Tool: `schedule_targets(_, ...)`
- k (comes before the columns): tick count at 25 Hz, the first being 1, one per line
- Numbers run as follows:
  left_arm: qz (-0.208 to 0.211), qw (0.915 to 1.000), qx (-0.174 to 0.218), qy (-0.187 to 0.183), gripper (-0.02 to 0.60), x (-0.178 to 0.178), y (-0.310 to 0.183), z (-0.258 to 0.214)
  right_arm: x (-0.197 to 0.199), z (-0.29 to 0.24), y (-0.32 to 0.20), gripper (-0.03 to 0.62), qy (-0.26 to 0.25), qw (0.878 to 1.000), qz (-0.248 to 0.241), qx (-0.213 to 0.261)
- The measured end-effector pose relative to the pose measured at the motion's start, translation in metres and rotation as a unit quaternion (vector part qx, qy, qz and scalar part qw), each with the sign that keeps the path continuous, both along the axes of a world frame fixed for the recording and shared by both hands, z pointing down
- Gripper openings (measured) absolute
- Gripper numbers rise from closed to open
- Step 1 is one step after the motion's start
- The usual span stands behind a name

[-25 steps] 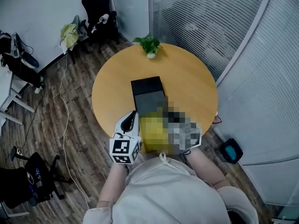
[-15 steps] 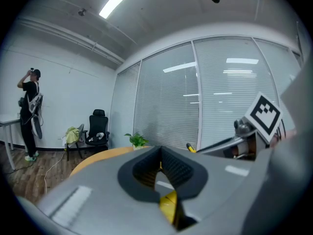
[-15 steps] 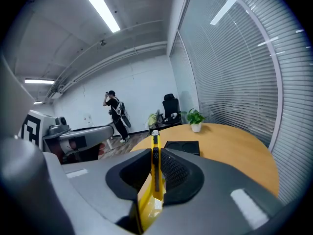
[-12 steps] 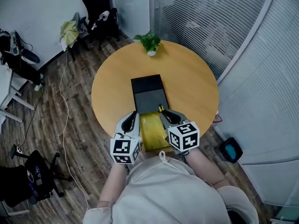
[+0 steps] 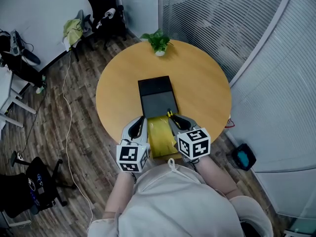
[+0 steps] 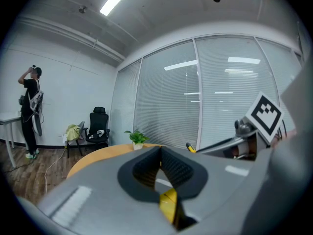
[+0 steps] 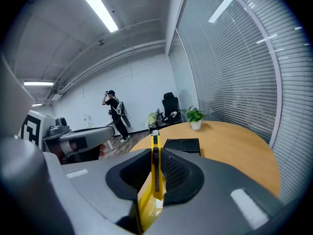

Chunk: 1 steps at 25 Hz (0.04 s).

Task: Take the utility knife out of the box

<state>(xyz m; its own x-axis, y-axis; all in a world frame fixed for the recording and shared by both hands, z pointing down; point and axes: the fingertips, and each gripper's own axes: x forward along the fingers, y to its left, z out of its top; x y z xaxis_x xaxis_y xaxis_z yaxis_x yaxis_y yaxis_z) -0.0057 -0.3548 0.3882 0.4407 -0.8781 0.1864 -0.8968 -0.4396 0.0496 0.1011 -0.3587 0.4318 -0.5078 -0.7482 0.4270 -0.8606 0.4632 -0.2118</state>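
Note:
A yellow utility knife [image 7: 155,170] stands upright between the pads of my right gripper [image 7: 155,153], which is shut on it. In the head view the knife's tip [image 5: 171,114] pokes out ahead of the right gripper [image 5: 173,117], over the far end of the open yellow box [image 5: 160,135]. My left gripper [image 5: 140,120] lies along the box's left side. In the left gripper view its jaws [image 6: 159,164] meet at the tips with yellow box material [image 6: 168,204] pinched low between them. A black box part [image 5: 157,95] lies just beyond the yellow box.
The round wooden table [image 5: 202,83] carries a small potted plant [image 5: 159,43] at its far edge. Window blinds curve round the right side. Office chairs [image 5: 103,14] and a cable lie on the floor to the left. A person [image 6: 32,111] stands far off by the wall.

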Motion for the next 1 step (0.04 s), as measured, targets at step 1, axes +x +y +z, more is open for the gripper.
schedule_targets(1,0.0,1.0,0.0,0.0,0.006,-0.0001,-0.0003,0.0007,0.0002,0.0007,-0.0001,0.063,-0.001,1.0,0.001,0.0)
